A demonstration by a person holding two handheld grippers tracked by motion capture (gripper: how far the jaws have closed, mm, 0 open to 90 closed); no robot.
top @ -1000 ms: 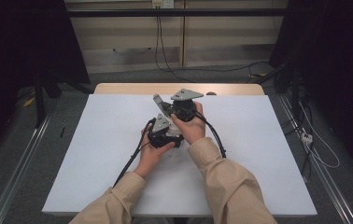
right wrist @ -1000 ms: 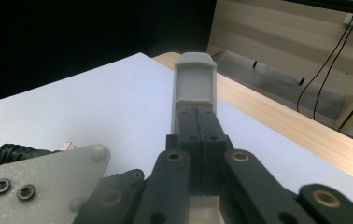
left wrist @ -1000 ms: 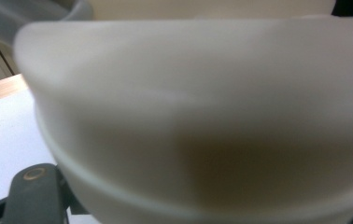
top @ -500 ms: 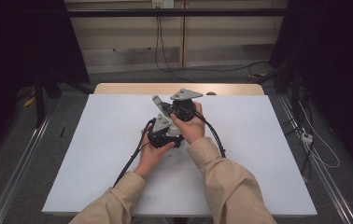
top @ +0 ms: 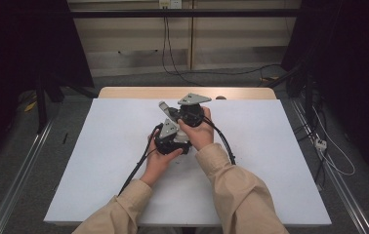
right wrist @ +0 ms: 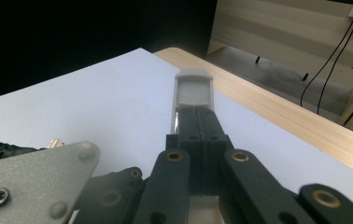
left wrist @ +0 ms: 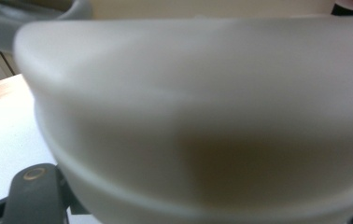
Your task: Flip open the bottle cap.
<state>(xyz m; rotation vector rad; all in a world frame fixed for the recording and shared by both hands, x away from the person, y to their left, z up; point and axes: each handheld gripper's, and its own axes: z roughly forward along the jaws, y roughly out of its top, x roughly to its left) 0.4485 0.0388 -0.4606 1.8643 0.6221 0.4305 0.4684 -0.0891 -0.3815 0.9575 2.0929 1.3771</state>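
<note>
the white table (top: 270, 185) takes up most of what i can see from above, a pale sheet over a wooden top whose far edge (top: 124, 92) peeks out at the back; the near corners run out of frame and the room around it is mostly dark. two tan sleeves (top: 236, 195) come in from the bottom, cut off at the elbows, and meet near the middle of the table.

there the left hand (top: 159, 158) and the right hand (top: 199, 131) hold their tools pressed close together, touching or nearly so; from above they merge into one dark lump and i cannot sort out where one ends. the left gripper (top: 170, 139) sits nearer the person, mostly covered by fingers. the right gripper (top: 165, 109) lies just beyond it, its grey three-cornered plate (top: 194, 99) on top and its pale tips pointing away to the left.

in the right gripper view the two black jaws stand flat against each other, closed with nothing between them, capped by a grey tip (right wrist: 193, 88) over bare table; the other gripper's grey plate (right wrist: 30, 179) crowds the lower left corner.

the left gripper view is nearly blocked by a large blurred whitish shape (left wrist: 202, 121) right against the lens, too close to make out what it is. one dark jaw link (left wrist: 32, 196) shows at the bottom left; the jaws themselves are hidden, though they seem closed as far as they go, and i cannot tell whether anything is caught in them.

black cables (top: 138, 165) trail off toward the near edge on both sides.
</note>
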